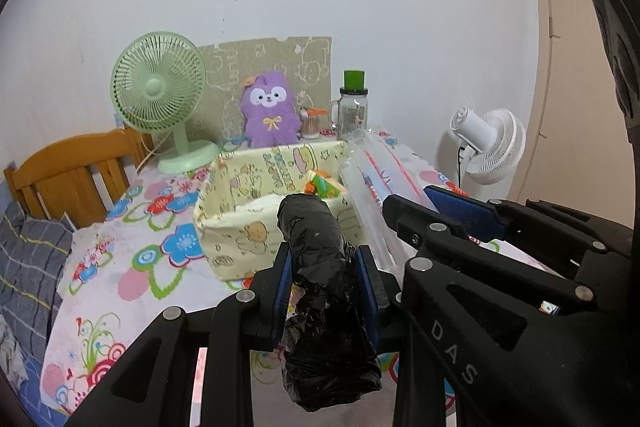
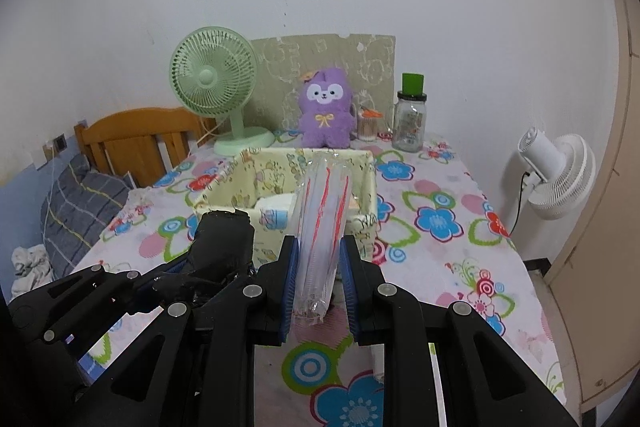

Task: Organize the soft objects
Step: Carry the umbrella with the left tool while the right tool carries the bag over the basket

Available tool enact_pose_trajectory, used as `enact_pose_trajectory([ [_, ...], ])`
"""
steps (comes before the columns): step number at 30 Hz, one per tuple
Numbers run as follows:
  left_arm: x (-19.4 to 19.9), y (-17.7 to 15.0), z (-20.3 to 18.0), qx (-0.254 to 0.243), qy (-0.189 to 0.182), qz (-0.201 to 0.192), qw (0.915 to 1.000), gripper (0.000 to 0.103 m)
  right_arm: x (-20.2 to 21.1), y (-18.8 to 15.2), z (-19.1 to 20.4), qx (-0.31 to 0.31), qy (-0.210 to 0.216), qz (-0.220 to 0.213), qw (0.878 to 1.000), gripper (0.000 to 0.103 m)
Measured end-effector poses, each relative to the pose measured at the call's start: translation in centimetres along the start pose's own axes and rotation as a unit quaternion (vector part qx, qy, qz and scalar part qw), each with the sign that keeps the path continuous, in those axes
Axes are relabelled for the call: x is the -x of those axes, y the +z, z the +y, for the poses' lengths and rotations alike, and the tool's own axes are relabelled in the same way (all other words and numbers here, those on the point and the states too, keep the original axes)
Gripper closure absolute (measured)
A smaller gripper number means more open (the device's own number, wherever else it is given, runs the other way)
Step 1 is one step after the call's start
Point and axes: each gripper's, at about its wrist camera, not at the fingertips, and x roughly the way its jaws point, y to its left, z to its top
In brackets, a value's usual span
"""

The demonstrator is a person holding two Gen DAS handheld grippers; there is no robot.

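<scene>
Left wrist view, left tongs clamped on a black plastic roll, right tongs clamped on a clear packet of straws, both held above the flowered worktop, just before the yellow cloth basket.

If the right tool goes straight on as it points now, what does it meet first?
Probably the near wall of the yellow fabric bin: the right tool, shut on the clear packet, aims at it. Depth is unclear; the packet's tip may pass over the rim.
</scene>
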Motion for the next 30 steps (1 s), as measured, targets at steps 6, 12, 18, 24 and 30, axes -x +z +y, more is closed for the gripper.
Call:
enact_pose_trajectory([
  [6,0.5,0.8,0.3,-0.005,0.004,-0.011,0.9999,0.073,0.4,0.8,0.3,0.000,0.002,-0.011,1.000,0.079],
  [12,0.6,1.4,0.6,-0.006,0.008,-0.018,0.9998,0.073,0.4,1.6,0.5,-0.001,0.003,-0.020,1.000,0.079],
  [18,0.2,1.9,1.1,-0.003,0.011,-0.021,0.9997,0.073,-0.1,2.2,0.9,0.001,0.004,-0.022,1.000,0.079],
  [24,-0.2,2.4,1.7,0.000,0.016,-0.023,0.9996,0.073,-0.8,2.8,1.2,0.001,0.006,-0.025,1.000,0.079],
  [30,-0.9,3.0,2.1,-0.001,0.017,-0.026,0.9995,0.073,-1.6,3.4,1.3,-0.002,0.006,-0.027,1.000,0.079],
])
